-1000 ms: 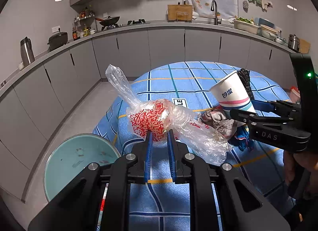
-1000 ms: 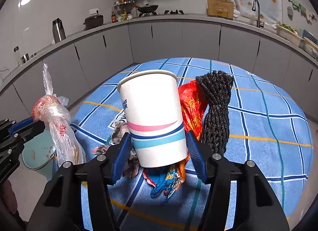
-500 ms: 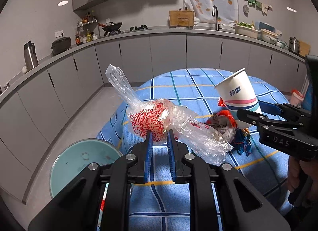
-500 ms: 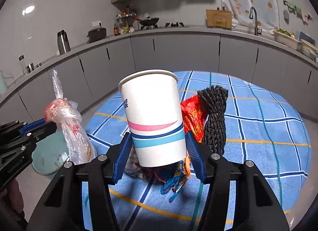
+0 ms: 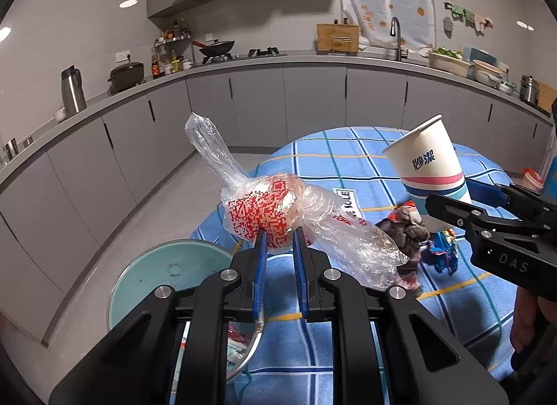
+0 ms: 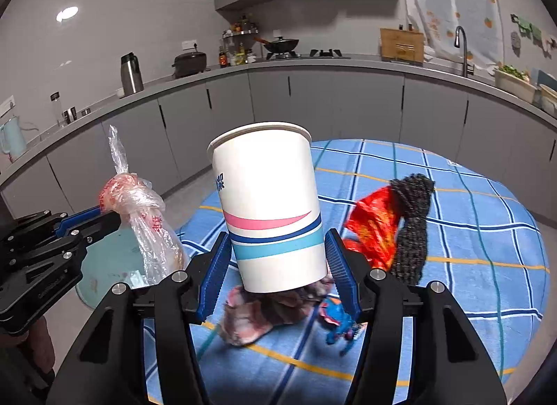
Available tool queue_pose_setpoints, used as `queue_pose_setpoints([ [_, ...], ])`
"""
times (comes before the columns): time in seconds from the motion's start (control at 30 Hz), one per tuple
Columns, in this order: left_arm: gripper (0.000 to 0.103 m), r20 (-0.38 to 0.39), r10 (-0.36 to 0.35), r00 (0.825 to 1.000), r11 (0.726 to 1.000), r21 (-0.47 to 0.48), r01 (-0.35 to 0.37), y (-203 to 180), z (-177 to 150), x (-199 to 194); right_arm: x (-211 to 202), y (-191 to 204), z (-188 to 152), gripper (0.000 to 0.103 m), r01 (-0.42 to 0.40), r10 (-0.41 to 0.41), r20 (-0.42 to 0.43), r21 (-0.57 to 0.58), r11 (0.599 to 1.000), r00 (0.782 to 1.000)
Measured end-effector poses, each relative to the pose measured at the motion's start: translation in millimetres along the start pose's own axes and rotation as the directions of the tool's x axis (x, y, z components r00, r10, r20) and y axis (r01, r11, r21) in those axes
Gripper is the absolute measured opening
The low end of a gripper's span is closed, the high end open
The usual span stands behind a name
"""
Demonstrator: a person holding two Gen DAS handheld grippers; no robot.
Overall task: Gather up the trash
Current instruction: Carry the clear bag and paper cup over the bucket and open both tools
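My left gripper (image 5: 280, 241) is shut on a clear plastic bag (image 5: 278, 213) with red print and holds it in the air above the table's left edge; the bag also shows in the right wrist view (image 6: 139, 217). My right gripper (image 6: 278, 258) is shut on a white paper cup (image 6: 268, 206) with pink and blue stripes, held upright above the table; the cup also shows in the left wrist view (image 5: 430, 168). A teal trash bin (image 5: 167, 272) stands on the floor, below and left of the bag.
On the blue checked tablecloth (image 6: 470, 231) lie a crumpled brownish rag (image 6: 264, 311), a blue wrapper (image 6: 339, 325), a red wrapper (image 6: 372, 224) and a black knitted bundle (image 6: 412, 227). Grey kitchen cabinets (image 5: 313, 102) run behind the table.
Both grippers have risen with the bag and the cup. The table and the trash on it now sit lower and farther off in both views.
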State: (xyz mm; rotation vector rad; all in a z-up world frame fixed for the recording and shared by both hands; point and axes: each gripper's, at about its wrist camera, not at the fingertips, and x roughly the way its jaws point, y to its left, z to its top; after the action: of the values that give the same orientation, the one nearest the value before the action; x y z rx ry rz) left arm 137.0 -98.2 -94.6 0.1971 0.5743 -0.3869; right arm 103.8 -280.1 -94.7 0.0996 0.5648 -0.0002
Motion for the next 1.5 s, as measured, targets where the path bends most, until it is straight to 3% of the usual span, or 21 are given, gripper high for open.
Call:
queue_pose_setpoints([
  [0.93, 0.015, -0.022, 0.155, 0.988, 0.983, -0.101, -0.156, 90, -12, -16, 24, 85, 20, 0.056, -0.139, 0.138, -0.013, -0.103, 0.985, 0.990],
  [1.5, 0.015, -0.070, 0.205, 0.976, 0.966, -0.143, -0.213, 126, -24, -8, 45, 130, 22, 0.056, -0.228, 0.221, -0.058, -0.156, 0.961, 0.973],
])
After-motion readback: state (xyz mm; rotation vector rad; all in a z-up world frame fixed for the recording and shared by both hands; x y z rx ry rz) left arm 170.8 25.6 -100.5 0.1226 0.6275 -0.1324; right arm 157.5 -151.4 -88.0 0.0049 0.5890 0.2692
